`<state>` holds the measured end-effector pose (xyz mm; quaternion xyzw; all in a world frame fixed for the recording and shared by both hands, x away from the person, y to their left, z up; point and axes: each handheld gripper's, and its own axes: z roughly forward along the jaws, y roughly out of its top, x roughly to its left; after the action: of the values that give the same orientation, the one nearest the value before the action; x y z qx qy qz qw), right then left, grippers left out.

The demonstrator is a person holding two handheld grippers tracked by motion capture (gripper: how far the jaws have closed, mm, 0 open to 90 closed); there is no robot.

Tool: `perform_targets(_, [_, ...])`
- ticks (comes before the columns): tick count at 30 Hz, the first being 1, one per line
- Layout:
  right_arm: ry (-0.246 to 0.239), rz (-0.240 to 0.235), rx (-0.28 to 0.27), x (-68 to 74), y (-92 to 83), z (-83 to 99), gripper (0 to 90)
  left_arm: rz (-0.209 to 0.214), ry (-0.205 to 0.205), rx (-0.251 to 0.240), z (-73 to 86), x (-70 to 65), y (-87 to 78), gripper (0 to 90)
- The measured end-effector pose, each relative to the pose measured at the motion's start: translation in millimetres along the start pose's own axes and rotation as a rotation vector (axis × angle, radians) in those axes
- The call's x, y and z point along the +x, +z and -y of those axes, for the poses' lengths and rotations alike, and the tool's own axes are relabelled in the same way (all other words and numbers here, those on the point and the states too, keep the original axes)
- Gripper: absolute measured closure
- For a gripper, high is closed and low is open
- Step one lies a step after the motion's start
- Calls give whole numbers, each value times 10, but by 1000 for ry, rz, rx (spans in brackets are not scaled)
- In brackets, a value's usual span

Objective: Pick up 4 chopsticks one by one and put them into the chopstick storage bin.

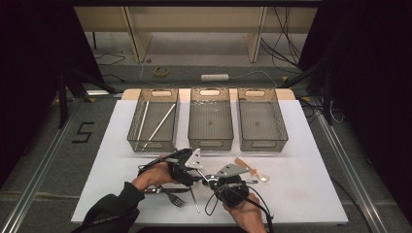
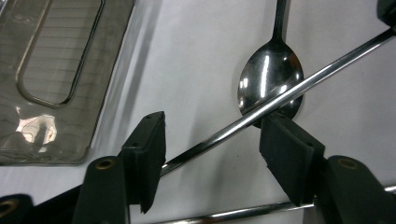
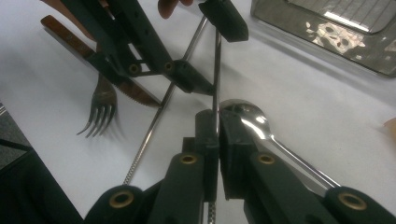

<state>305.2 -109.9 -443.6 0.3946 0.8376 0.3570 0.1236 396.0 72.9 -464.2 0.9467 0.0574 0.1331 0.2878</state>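
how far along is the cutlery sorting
Early. Done: two white sticks lie in the left bin. In hand: the right gripper clamps a metal chopstick, with the left gripper open around it. Left: spoon, fork, knife.

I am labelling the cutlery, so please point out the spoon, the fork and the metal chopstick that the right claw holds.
spoon (image 2: 268, 77), left gripper view, on its bowl.
fork (image 3: 99, 109), right gripper view, on its tines.
metal chopstick (image 3: 216, 70), right gripper view, on its shaft above the claw.

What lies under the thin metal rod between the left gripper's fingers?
A steel spoon lies under the metal rod, bowl up on the white table. The rod and one finger cover the bowl's lower edge.
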Motion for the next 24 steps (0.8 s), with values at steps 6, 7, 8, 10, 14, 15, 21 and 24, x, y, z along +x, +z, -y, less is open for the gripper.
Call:
perform_targets(6, [-1,-6,-3,-3,-6,-4,874,0,38,14,-26,3,8,501])
perform_targets(7, [-2,-6,-3,-5,-10,-6,874,3,46,15,-33,3,13,520])
perform_targets(8, [-3,-4,-5,-8,-13,-8,874,3,59,16,-40,4,12,536])
perform_targets(10, [-1,-4,-6,-19,-20,-10,874,6,86,21,-51,4,5,563])
perform_targets(14, [-2,-3,-12,-58,-36,-14,874,-12,130,18,-71,-1,-25,611])
perform_targets(15, [0,-1,-15,-65,-43,-16,873,-18,147,24,-85,3,-44,619])
perform_targets(21, [-18,10,-27,-183,-109,-36,862,-55,235,31,-191,5,-178,688])
perform_targets(24, [-29,30,-32,-247,-145,-58,829,-45,285,47,-254,-10,-230,747])
